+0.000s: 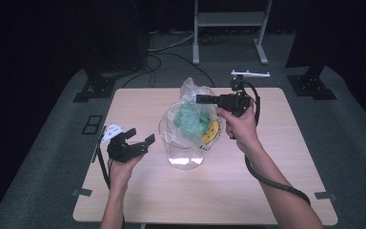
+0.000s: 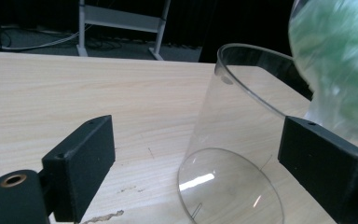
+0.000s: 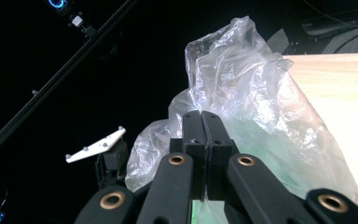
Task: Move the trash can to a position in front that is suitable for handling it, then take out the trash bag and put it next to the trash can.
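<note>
A clear round jar (image 1: pixel 183 149) stands upright in the middle of the wooden table (image 1: pixel 276 181). Above its mouth hangs a thin clear plastic bag (image 1: pixel 190 117) stuffed with something green, with a yellow patch (image 1: pixel 211 131) on its right side. The bag's bottom is at the jar's rim. My right gripper (image 1: pixel 201 99) is shut on the bag's crumpled top; in the right gripper view the film (image 3: pixel 242 88) is pinched in the gripper (image 3: pixel 203 122). My left gripper (image 1: pixel 141 136) is open just left of the jar, low over the table. In the left gripper view the gripper (image 2: pixel 198 137) has its jaws wide apart, touching nothing, with the jar (image 2: pixel 235 140) ahead.
The table's near edge carries grey tape tabs (image 1: pixel 81 192). Beyond the far edge stand a white frame's legs (image 1: pixel 228 33) and two black stand bases (image 1: pixel 95 86), with cables on the grey floor. Bare tabletop (image 2: pixel 98 88) spreads left of the jar.
</note>
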`<control>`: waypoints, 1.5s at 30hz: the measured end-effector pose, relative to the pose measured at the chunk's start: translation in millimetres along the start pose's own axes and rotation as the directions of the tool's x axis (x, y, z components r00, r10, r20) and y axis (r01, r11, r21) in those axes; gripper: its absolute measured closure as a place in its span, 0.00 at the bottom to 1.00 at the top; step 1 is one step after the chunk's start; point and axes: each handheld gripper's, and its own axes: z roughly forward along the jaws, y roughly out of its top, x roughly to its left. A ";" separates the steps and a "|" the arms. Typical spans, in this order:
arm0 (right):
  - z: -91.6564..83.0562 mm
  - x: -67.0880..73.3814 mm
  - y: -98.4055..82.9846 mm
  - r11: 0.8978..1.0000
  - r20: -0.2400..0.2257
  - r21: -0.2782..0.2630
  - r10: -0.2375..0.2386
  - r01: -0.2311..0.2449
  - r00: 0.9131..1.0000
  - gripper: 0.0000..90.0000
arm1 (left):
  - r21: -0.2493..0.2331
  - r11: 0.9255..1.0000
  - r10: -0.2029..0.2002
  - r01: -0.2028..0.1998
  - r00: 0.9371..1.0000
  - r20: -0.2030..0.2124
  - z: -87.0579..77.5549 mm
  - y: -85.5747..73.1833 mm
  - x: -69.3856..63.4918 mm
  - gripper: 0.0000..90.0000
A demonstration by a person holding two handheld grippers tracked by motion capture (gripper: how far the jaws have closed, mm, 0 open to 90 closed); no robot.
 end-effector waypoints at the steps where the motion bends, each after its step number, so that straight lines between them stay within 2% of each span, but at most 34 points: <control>1: -1.5 1.2 1.2 1.000 -0.001 -0.001 -0.001 0.001 1.000 1.00 | 0.002 1.000 0.004 -0.004 1.000 -0.002 -0.6 0.0 0.2 0.11; 11: -14.1 4.8 11.4 1.000 0.000 -0.026 -0.009 0.009 1.000 1.00 | 0.006 1.000 0.011 -0.011 1.000 -0.023 -2.4 -2.0 2.9 0.09; 16: -22.4 1.8 13.5 0.999 0.010 -0.036 0.000 0.000 1.000 1.00 | 0.019 1.000 0.002 -0.001 1.000 -0.031 1.1 -6.0 6.9 0.09; 21: -30.3 -2.6 14.8 0.999 0.014 -0.046 0.007 -0.006 1.000 1.00 | 0.025 1.000 0.010 -0.009 0.999 -0.034 0.7 -6.5 6.8 0.09; 25: -37.8 -5.0 17.4 0.998 0.009 -0.066 0.020 -0.020 1.000 1.00 | 0.021 1.000 0.021 -0.020 0.999 -0.032 -0.1 -5.2 4.6 0.09; 31: -45.4 -7.2 20.9 0.996 0.015 -0.082 0.031 -0.030 0.999 1.00 | 0.017 1.000 0.017 -0.016 0.999 -0.028 -0.2 -4.7 5.7 0.09; 45: -65.6 -10.7 29.6 0.992 0.044 -0.125 0.036 -0.030 0.998 1.00 | 0.020 1.000 0.009 -0.009 1.000 -0.021 1.8 -6.2 4.2 0.09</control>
